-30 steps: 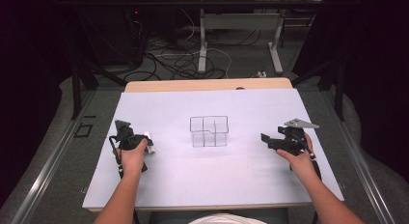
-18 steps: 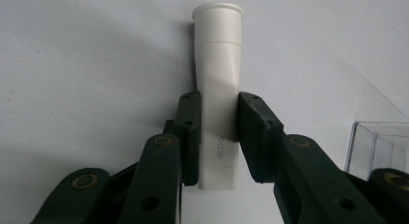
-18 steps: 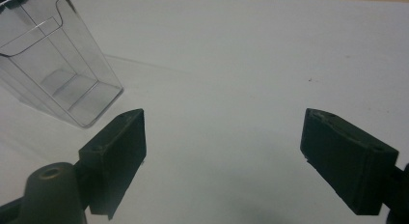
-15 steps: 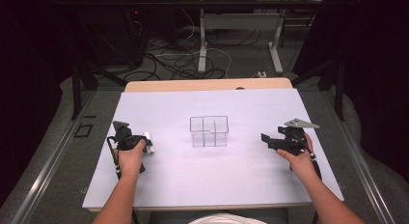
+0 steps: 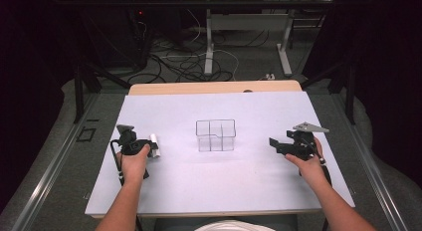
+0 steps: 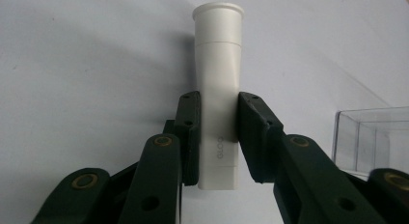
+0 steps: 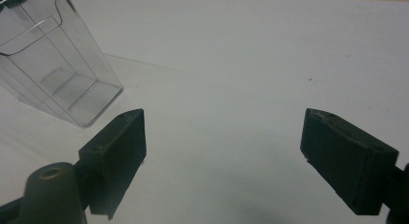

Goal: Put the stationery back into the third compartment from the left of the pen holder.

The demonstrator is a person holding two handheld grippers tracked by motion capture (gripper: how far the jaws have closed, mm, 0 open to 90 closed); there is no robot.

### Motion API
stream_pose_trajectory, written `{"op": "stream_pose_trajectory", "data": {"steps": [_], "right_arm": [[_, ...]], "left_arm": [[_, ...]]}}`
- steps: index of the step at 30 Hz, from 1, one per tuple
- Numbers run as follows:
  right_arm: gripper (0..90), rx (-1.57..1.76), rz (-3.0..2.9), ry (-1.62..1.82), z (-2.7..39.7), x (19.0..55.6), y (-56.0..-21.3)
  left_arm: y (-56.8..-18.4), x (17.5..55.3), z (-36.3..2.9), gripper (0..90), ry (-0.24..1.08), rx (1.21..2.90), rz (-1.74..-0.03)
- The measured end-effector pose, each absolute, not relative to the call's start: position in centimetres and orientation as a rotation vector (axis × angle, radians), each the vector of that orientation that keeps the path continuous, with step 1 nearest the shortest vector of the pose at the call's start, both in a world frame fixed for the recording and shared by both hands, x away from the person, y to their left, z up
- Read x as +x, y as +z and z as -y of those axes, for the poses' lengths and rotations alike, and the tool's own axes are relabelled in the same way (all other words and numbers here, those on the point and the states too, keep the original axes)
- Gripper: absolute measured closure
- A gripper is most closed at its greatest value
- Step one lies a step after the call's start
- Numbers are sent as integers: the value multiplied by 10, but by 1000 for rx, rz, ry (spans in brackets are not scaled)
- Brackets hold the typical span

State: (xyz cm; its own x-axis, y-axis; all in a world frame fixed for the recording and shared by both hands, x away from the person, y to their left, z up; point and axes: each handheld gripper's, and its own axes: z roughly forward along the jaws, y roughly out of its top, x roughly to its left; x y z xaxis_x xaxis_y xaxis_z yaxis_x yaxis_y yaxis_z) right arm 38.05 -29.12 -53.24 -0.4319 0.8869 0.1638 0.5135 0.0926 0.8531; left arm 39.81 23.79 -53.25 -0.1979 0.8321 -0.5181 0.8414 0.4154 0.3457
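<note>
The left gripper [image 6: 213, 132] pinches a white tube [image 6: 218, 89] between both black pads, which press on its flat lower half; the round capped end sticks out well beyond the tips, and the crimped end sits back between the jaw arms. In the left gripper view the tube runs straight along the jaw axis w/ faint grey lettering near the crimp, and it casts a shadow on the white bench sheet [image 6: 72, 64], so it looks slightly raised, though contact can't be judged. In the high view the left gripper [image 5: 144, 147] is near the bench's left edge, about mid-depth, w/ the tube [image 5: 154, 143] showing as a small white stub at its tip, pointing roughly toward the far side. The left hand [image 5: 133, 164] wraps the handle from behind, forearm coming up from the near edge. The right gripper [image 7: 222, 151] is spread wide w/ nothing between the pads, just bare sheet. In the high view it [image 5: 274, 144] sits near the right edge, jaws aimed left toward the bench centre, right hand [image 5: 308, 166] behind it, grey plate on top. A clear divided box [image 5: 215, 135] stands upright at the bench centre, between the two grippers and apart from both. The right gripper view shows its inner partition and bottom close up [image 7: 58, 64]; the left gripper view catches just one corner [image 6: 371, 137] at the right.
</note>
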Motion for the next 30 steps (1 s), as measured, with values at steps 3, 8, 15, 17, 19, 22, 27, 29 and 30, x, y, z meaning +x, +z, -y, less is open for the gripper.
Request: {"op": "stream_pose_trajectory", "data": {"steps": [3,8,15,17,19,22,27,29,30], "right_arm": [[158,1377,-1983,1284,291,381,-533],[158,1368,-1985,1282,291,381,-533],[158,1375,-1985,1283,290,381,-533],[158,1373,-1990,1281,289,380,-533],[158,1368,-1988,1278,289,380,-533],[158,1376,-1986,1280,288,380,-533],[158,1371,-1990,1293,287,380,-533],[158,1365,-1994,1289,286,380,-533],[158,1363,-1995,1289,286,380,-534]], "left_arm": [[-529,397,-238,714,-17,1446,-1981],[-522,394,-232,714,67,1454,-1914],[-509,390,-225,714,156,1481,-1795],[-506,388,-221,714,174,1459,-1772],[-503,387,-220,714,185,1479,-1735],[-498,385,-216,714,211,1479,-1696],[-490,380,-211,714,247,1493,-1642],[-489,379,-208,714,261,1489,-1624],[-488,379,-207,714,268,1488,-1614]]}}
